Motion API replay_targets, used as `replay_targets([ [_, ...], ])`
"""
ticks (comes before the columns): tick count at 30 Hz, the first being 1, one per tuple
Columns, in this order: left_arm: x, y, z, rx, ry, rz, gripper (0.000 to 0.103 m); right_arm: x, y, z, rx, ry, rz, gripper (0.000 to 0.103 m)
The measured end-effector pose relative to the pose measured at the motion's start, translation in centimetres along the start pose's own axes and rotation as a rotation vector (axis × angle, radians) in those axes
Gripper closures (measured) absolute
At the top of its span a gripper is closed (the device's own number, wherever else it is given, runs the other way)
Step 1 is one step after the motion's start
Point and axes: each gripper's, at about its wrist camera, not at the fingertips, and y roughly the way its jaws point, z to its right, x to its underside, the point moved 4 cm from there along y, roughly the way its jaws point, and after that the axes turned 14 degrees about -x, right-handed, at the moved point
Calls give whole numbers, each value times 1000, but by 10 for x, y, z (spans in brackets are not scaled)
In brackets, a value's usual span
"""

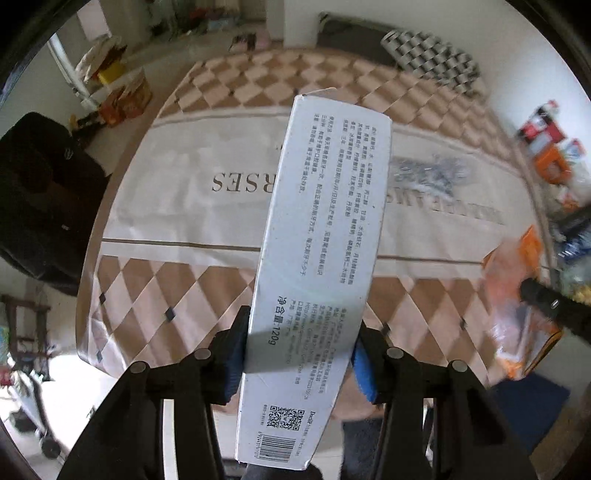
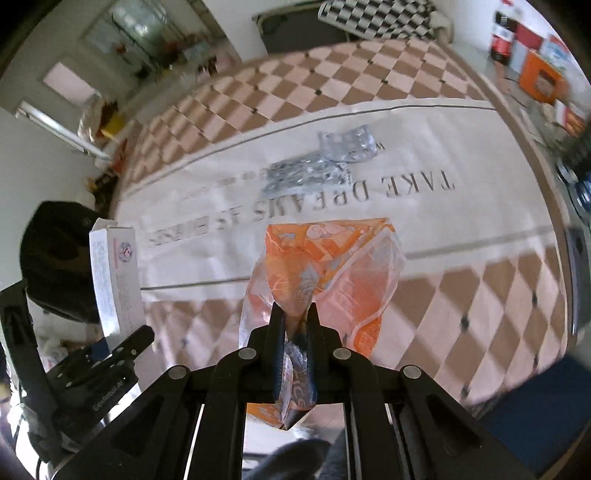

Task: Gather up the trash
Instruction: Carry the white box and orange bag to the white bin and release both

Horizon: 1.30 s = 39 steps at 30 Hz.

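My left gripper point(image 1: 299, 350) is shut on a long white toothpaste box point(image 1: 325, 229) with printed text, a QR code and a barcode, and holds it above the table. The box point(image 2: 114, 273) and the left gripper point(image 2: 110, 354) also show at the left of the right wrist view. My right gripper point(image 2: 295, 321) is shut on an orange and clear plastic wrapper point(image 2: 325, 266), lifted off the table. The wrapper point(image 1: 517, 295) shows blurred at the right of the left wrist view. Two silvery blister packs point(image 2: 310, 173) lie on the tablecloth's white band.
The table point(image 2: 461, 295) has a brown and pink checked cloth with a lettered white band. A black chair back point(image 1: 40, 199) stands at the left. Boxes and packets point(image 1: 550, 155) crowd the right edge. A checkered cushion point(image 2: 376, 18) lies beyond the far side.
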Motion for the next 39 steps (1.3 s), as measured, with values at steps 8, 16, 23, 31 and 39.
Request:
replay_targets([
  [8,91,-19,-16,108,76,-28,57,139,-7,-24,9,94,-21,93],
  [16,192,46,-7,140,64,-266,57,256,58,36,-3,237,-193,93],
  [23,256,188,23,149,15,-450,57,320,178,131,-41,328,-305,93],
  [31,312,361,46,237,-21,-621,56,349,327,200,-71,353,-334,93],
  [39,319,419,33,225,-41,-624,10,372,418,216,-127,338,-392,45],
])
